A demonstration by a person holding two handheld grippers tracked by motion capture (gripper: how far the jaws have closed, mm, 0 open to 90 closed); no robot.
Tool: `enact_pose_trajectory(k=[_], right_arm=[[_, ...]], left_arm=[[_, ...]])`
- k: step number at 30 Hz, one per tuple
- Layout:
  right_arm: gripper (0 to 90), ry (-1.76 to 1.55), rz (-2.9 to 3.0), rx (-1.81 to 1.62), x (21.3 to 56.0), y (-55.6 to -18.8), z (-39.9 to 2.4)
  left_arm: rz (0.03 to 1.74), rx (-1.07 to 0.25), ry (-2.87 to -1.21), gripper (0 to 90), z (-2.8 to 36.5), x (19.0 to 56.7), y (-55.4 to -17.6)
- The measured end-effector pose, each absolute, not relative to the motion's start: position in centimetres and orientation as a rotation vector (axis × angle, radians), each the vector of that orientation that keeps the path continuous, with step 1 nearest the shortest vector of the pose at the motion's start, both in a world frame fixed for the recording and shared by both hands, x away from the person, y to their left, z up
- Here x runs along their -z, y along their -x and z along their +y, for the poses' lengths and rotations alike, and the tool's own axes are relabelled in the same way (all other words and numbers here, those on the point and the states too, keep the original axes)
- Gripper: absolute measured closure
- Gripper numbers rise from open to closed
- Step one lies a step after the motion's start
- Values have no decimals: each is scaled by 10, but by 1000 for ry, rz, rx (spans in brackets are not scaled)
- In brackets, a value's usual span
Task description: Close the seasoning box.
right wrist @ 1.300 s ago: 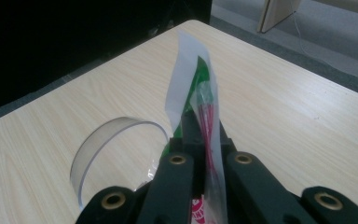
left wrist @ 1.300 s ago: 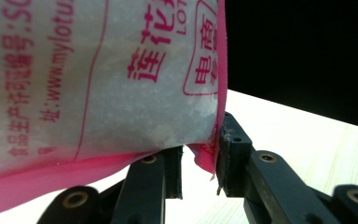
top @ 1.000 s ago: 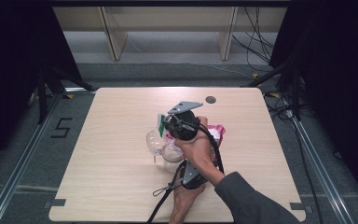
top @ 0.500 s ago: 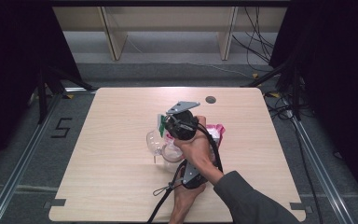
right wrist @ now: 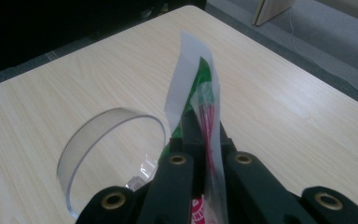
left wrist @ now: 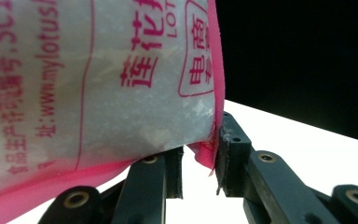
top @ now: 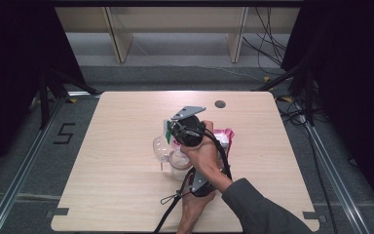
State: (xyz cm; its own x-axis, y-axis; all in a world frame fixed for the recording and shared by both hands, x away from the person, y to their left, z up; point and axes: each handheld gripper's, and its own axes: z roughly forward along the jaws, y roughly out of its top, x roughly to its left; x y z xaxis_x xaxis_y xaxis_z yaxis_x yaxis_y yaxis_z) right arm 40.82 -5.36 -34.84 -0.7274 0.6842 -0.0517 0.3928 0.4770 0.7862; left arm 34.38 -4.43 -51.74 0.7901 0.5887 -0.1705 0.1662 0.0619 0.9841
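A pink and white plastic bag (top: pixel 224 138) with red print is held above the middle of the wooden table (top: pixel 121 195). In the left gripper view the bag (left wrist: pixel 98 79) bulges over my left gripper (left wrist: pixel 199 163), and its pink lower corner is caught between the jaws. My right gripper (right wrist: pixel 200 135) is shut on a thin green and white edge of a bag (right wrist: pixel 191 88). In the high view the right gripper (top: pixel 171 130) points left, over a clear round container (top: pixel 164 148) lying on the table. The left gripper (top: pixel 200 181) sits just below that hand.
A small dark round hole (top: pixel 219 104) marks the table's far side. Wooden shelving (top: pixel 175 29) and floor cables (top: pixel 272 53) lie beyond the table. Metal rails (top: pixel 24 170) run along both sides. The clear container (right wrist: pixel 107 149) lies just left of my right jaws.
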Motion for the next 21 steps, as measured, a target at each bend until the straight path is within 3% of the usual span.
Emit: enact_pose_trajectory(k=[21], right_arm=[[900,-883,2351,-1107,349,-406,-51]], left_arm=[[626,-350,-1493,747,-45,516,-344]])
